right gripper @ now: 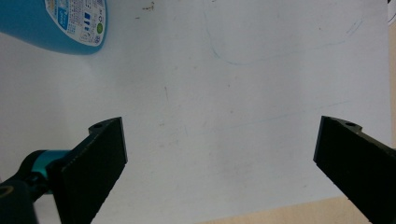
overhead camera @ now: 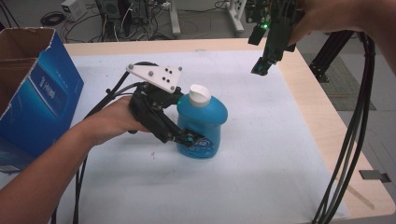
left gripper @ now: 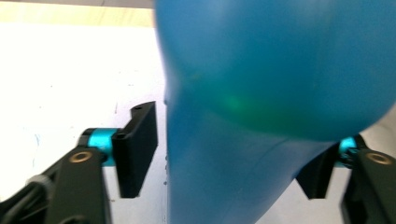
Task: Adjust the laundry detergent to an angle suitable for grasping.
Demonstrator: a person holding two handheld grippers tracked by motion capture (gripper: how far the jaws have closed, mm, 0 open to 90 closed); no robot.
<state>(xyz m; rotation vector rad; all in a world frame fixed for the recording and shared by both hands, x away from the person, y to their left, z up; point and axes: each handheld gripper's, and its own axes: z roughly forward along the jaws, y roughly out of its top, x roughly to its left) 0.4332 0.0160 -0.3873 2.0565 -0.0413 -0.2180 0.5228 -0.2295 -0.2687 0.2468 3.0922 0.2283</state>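
A blue detergent bottle (overhead camera: 205,116) with a white cap (overhead camera: 200,94) stands upright on the white mat (overhead camera: 261,154). My left gripper (overhead camera: 195,138) reaches around its lower body from the left. In the left gripper view the bottle (left gripper: 261,84) sits between the jaws of that gripper (left gripper: 229,154); a thin gap shows at the left pad (left gripper: 136,149), and the bottle partly hides the right pad (left gripper: 322,175). My right gripper (overhead camera: 260,66) hangs open high above the mat's far right. In its own view that gripper (right gripper: 219,154) holds nothing, with the bottle's labelled base (right gripper: 60,23) at top left.
A blue cardboard box (overhead camera: 37,93) stands open at the table's left edge. Thick black cables (overhead camera: 352,140) hang down at the right. The wooden table edge (overhead camera: 322,126) borders the mat on the right, with stands and cords on the floor beyond.
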